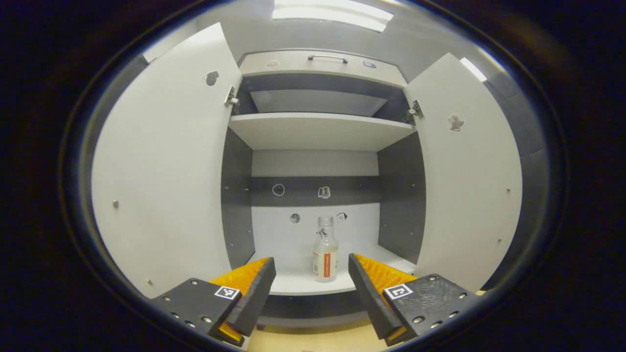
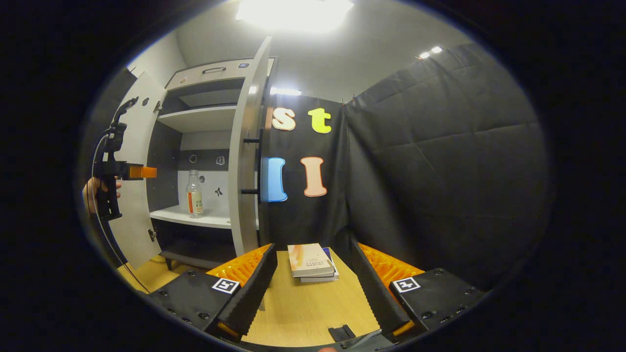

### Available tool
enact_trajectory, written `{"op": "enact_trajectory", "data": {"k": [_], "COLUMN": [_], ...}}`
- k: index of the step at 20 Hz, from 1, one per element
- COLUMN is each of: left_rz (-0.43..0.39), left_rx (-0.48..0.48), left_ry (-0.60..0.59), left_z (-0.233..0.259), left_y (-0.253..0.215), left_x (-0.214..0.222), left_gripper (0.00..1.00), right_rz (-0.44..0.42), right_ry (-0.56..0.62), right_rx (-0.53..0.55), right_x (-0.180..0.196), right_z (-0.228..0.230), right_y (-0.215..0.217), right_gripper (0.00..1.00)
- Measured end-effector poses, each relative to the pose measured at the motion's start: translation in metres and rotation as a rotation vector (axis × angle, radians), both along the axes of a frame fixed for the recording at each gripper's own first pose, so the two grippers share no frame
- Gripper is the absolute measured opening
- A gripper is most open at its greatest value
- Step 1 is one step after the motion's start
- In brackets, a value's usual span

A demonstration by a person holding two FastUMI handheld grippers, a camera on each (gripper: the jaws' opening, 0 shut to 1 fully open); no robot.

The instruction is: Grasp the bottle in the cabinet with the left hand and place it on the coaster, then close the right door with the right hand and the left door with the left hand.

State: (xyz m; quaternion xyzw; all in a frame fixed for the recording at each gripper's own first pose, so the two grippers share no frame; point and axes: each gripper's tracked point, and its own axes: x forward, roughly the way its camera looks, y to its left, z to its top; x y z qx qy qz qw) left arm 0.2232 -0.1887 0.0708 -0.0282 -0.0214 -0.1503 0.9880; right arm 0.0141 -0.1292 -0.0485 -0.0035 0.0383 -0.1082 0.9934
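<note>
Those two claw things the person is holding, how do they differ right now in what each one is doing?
The left gripper points into the open cabinet with the bottle lined up between its fingers, not yet touching it. The right gripper is aimed away from the shelves, over the wooden table toward a stack of books, with nothing between its fingers. Both are open and empty.

Left gripper (image 1: 312, 274) level, pointing straight ahead, 2 fingers spread wide w/ nothing between. Right gripper (image 2: 313, 278) held low, also wide open, empty. Hand (image 2: 93, 193) grips left gripper's handle from behind.
</note>
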Motion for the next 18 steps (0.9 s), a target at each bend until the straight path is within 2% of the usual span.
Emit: {"op": "enact_trajectory", "data": {"k": [3,4,5,9,18], "left_rz": [-0.035,-0.043,-0.053,-0.084,-0.104], "left_rx": [-0.008,-0.007,-0.003,-0.007,0.002], "left_ry": [0.007,0.004,0.0,-0.006,0.019], "left_z": [0.001,0.001,0.003,0.003,-0.014], "left_y": [-0.015,-0.019,-0.023,-0.04,-0.073], "left_x": [0.035,0.045,0.056,0.093,0.172], "left_gripper": [0.92,0.91,0.9,0.91,0.91], "right_rz": [-0.03,-0.04,-0.05,-0.087,-0.191], "right_ry": [0.016,0.019,0.022,0.035,0.05], "right_rx": [-0.004,-0.008,-0.012,-0.016,-0.013], "right_x": [0.011,0.014,0.017,0.027,0.03], "right_z": [-0.005,-0.006,-0.007,-0.011,-0.019], "right_y": [0.001,0.001,0.0,-0.004,-0.021], "right_gripper": [0.98,0.94,0.98,0.98,0.98]}}
